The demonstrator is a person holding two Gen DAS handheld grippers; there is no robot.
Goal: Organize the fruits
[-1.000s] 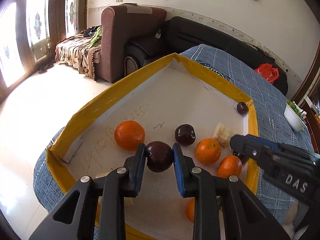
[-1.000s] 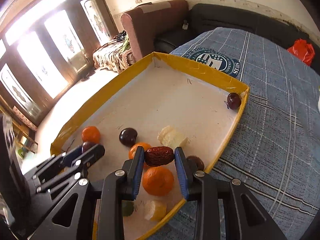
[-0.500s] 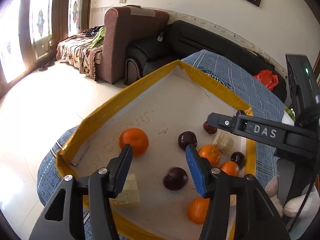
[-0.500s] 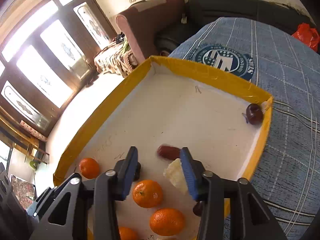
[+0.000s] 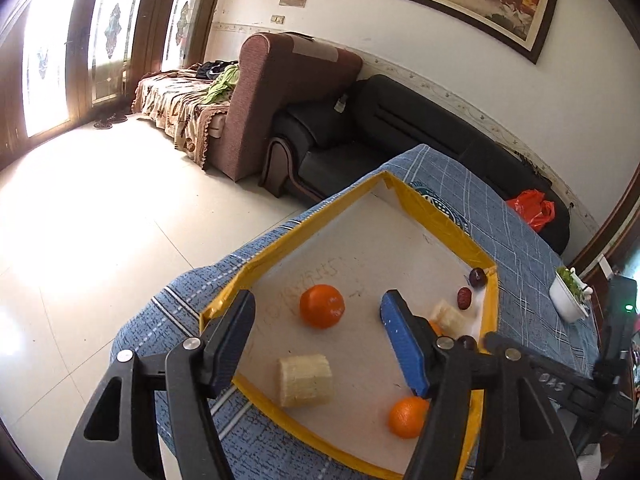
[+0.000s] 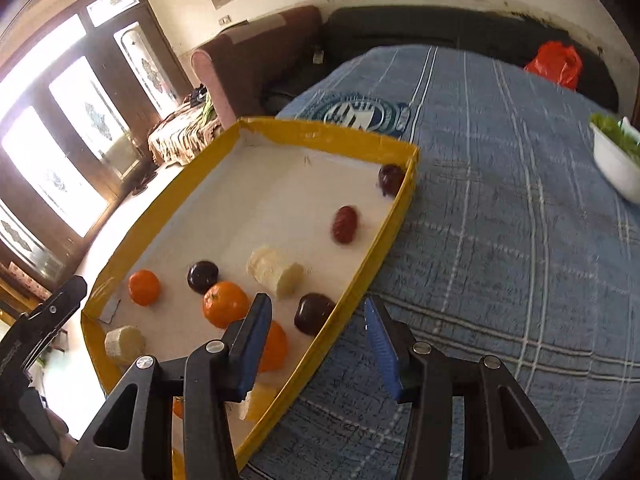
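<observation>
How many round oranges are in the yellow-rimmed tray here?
4. In the yellow-rimmed tray: far-left orange by the corner, middle orange, half-hidden orange behind the right gripper, and an orange sliver lower down, seemingly a fourth. Others may be hidden.

Yellow-rimmed white tray (image 6: 400, 208) — orange tangerines (image 6: 224, 304), dark plums (image 6: 203, 277) — on blue plaid cloth (image 6: 520, 240).

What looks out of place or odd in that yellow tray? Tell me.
Nothing is spilled or damaged. The fruit just lies unsorted in the yellow tray: oranges, dark plums and pale banana pieces mixed together. One red date is motion-blurred. Both the left claw and the right claw are open, holding nothing.
</observation>
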